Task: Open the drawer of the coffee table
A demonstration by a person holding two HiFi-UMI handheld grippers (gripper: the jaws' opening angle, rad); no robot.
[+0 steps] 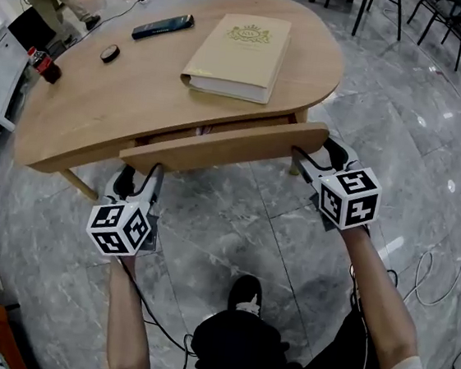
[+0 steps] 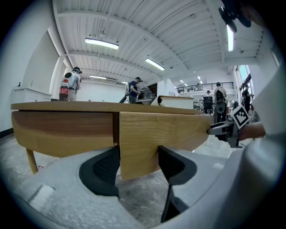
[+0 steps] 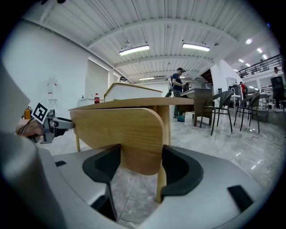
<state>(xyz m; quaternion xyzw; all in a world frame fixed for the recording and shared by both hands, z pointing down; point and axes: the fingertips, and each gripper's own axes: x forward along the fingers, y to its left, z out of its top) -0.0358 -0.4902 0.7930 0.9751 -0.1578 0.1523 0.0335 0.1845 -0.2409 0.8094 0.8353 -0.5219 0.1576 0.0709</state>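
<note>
Between the jaws of our left gripper (image 2: 138, 163) sits the left end of the drawer front (image 2: 161, 129). A dark pad lies against the wood on each side, so this gripper is clamped on the board. Our right gripper (image 3: 140, 165) grasps the same drawer front at its rounded right end, with the jaws closed against the wood there too.

Just beyond both grippers, in the head view, the drawer front stands a little way out from the edge of the coffee table (image 1: 126, 85). A narrow gap shows between the board and the tabletop, so the drawer is partly open.

Farther out on the tabletop, past the right gripper, lies a closed tan book (image 1: 240, 44). Beyond the left gripper a black remote (image 1: 162, 26) lies flat, with a small round black thing (image 1: 110, 53) near it. A bottle (image 1: 44, 66) stands at the table's far left edge.

On our near side of the grippers, a black shoe (image 1: 245, 293) rests on the grey stone floor (image 1: 235, 213). Dark chairs (image 1: 448, 18) stand well beyond the table, off to the right gripper's side.
</note>
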